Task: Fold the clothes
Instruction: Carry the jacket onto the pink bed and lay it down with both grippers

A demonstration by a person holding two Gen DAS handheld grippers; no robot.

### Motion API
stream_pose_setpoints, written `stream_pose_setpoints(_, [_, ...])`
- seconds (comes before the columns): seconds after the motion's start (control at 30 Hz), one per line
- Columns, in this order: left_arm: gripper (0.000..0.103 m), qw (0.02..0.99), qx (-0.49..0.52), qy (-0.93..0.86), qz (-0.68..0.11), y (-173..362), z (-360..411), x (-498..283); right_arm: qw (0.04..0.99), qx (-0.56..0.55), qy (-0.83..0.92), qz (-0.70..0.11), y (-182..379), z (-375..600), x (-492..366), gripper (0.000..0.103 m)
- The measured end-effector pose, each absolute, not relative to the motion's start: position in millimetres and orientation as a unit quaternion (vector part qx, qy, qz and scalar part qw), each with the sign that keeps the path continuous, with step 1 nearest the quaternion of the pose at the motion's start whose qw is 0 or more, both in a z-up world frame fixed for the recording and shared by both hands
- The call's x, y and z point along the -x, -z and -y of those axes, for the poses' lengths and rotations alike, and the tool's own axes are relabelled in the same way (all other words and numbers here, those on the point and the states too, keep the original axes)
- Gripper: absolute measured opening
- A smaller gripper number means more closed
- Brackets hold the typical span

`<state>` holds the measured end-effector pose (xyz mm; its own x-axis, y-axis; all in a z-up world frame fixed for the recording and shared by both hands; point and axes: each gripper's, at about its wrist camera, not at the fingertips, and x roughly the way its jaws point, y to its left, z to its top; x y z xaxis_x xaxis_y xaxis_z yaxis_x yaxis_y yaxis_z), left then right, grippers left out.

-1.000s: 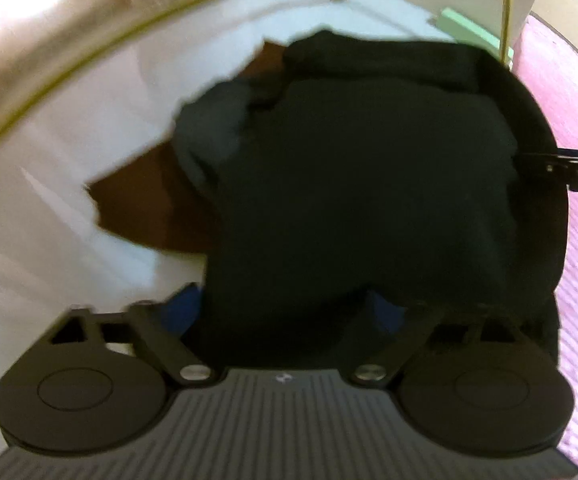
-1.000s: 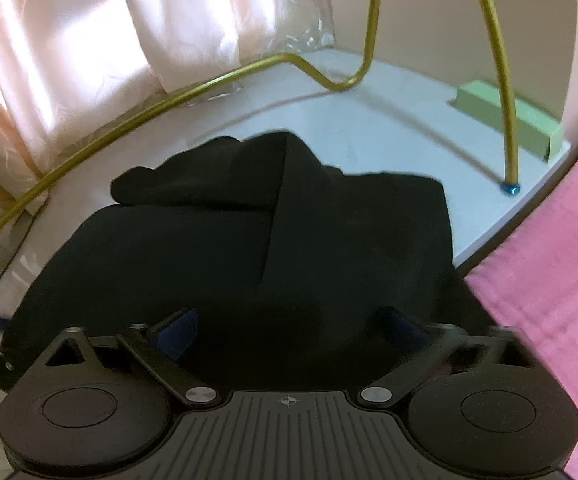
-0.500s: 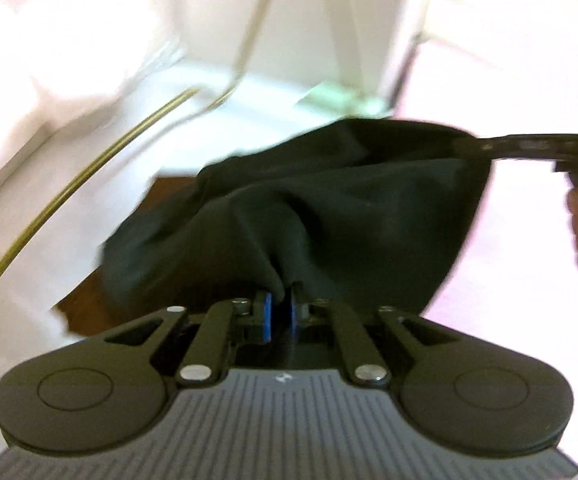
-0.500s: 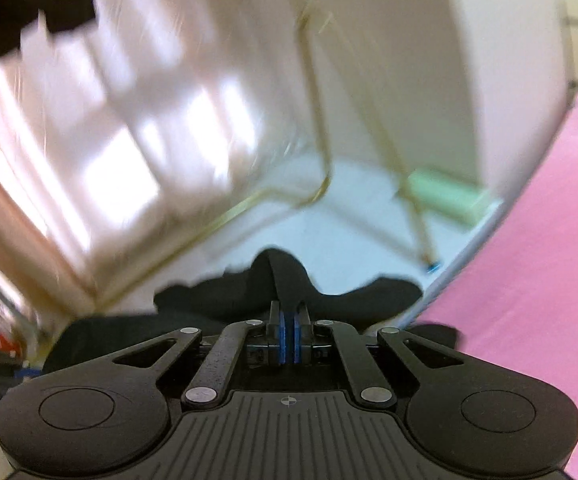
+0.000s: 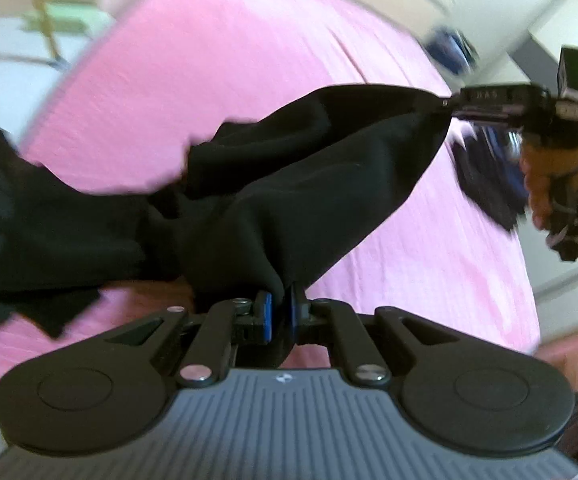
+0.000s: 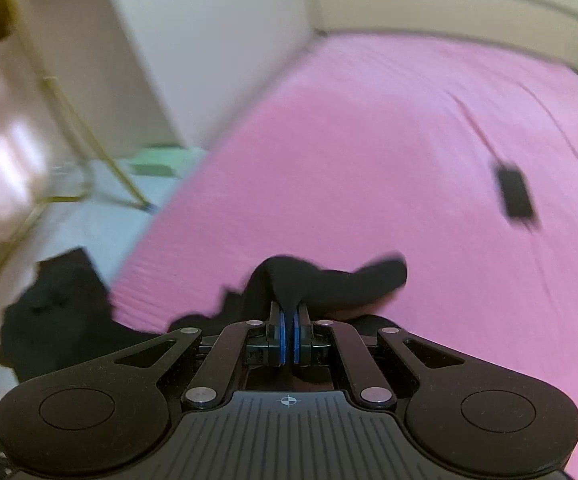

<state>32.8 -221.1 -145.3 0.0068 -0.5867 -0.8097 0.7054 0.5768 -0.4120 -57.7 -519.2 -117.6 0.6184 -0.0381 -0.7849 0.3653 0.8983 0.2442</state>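
You hold the black garment (image 5: pixel 289 184) in the air between your two grippers, above the pink bed (image 5: pixel 217 64). Your left gripper (image 5: pixel 280 312) is pressed together on one bunch of the cloth, and your right gripper (image 6: pixel 288 326) pinches another part in the same way. In the left wrist view the cloth goes tight from the left gripper up and to the right, to the tip of the right gripper (image 5: pixel 449 105), so its long axis lies along the line between your hands. The rest of the garment hangs loose to the left, toward the bed edge and the floor. The bed lies just in front of and under both grippers. I judge that laying it flat asks you to keep this line stretched.
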Motion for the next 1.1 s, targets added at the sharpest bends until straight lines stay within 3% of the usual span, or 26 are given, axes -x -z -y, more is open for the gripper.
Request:
stream_pose_setpoints(0.27, [0.004, 0.695, -0.101, 0.509, -0.497, 130.5, 226.3, -22.7, 0.869, -0.246, 0.169, -0.395, 107.1, 523.2, 136.5, 0.001])
stream_pose_setpoints(0.43, [0.001, 0.705, -0.113, 0.524, -0.464, 104.1, 229.4, -30.6, 0.885, -0.27, 0.16, -0.344, 84.8, 548.1, 129.2, 0.0])
stream_pose_setpoints(0.57, [0.001, 0.725, -0.128, 0.527, -0.425, 74.8, 257.3, -31.7, 0.913, -0.227, 0.144, -0.306, 47.7, 575.8, 116.8, 0.0])
stream_pose_setpoints(0.73, [0.001, 0.701, -0.144, 0.544, -0.438, 90.5, 310.3, 19.6, 0.921, -0.204, 0.09, -0.319, 49.6, 617.6, 116.3, 0.003])
stream_pose_setpoints(0.8, [0.003, 0.674, -0.156, 0.547, -0.472, 114.5, 330.9, 47.8, 0.914, -0.205, 0.066, -0.345, 68.8, 630.7, 117.2, 0.047])
stream_pose_setpoints(0.83, [0.003, 0.661, -0.156, 0.548, -0.488, 123.6, 335.8, 61.8, 0.909, -0.203, 0.056, -0.36, 81.4, 632.8, 117.5, 0.09])
stream_pose_setpoints(0.87, [0.004, 0.649, -0.154, 0.55, -0.502, 131.9, 339.4, 75.9, 0.904, -0.204, 0.046, -0.374, 93.1, 632.0, 118.5, 0.095])
stream_pose_setpoints(1.0, [0.009, 0.659, -0.137, 0.505, -0.541, 145.3, 323.3, 93.5, 0.87, -0.204, -0.026, -0.447, 139.6, 604.5, 112.9, 0.095])
stream_pose_setpoints(1.1, [0.019, 0.688, -0.111, 0.45, -0.558, 146.6, 290.5, 78.4, 0.85, -0.193, -0.069, -0.486, 170.6, 563.4, 98.8, 0.095])
